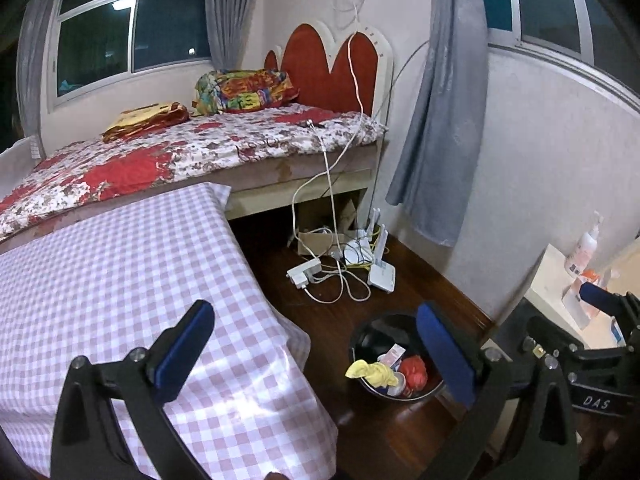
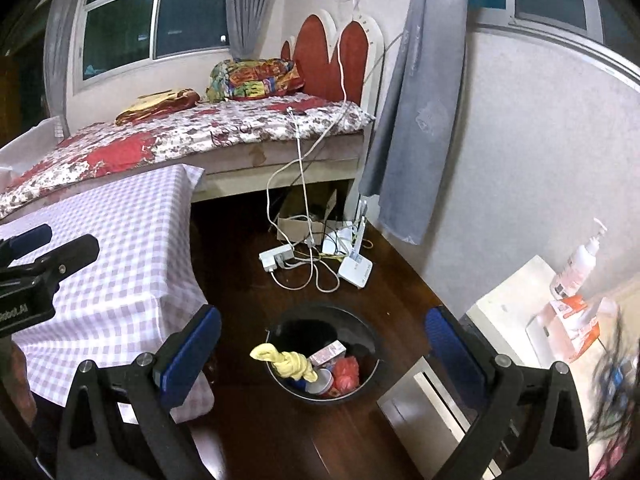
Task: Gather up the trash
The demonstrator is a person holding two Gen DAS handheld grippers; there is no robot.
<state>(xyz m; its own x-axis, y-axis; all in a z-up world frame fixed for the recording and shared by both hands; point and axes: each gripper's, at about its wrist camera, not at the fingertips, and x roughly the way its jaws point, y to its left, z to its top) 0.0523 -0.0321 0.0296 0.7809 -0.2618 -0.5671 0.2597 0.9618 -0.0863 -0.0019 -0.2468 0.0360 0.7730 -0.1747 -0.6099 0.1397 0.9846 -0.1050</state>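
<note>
Both grippers empty, jaws spread wide: left gripper (image 1: 316, 356) over checked table (image 1: 120, 280) edge, right gripper (image 2: 324, 356) above bin (image 2: 374, 354) on floor. Trash already inside: yellow rag (image 2: 288, 362) draped on rim, red wad (image 2: 346, 372), small carton (image 2: 328, 353). We judge collecting near done; we scan table, floor for leftovers.

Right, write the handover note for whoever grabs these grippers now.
Left gripper: open, empty, over the checked tablecloth's edge.
Right gripper: open, empty, above the black bin.
Bin stands on the wooden floor beside the table; it holds a yellow cloth, red wrapper, small carton and cup.
Done: those are binned.
Left: no loose trash visible; check elsewhere.
</note>
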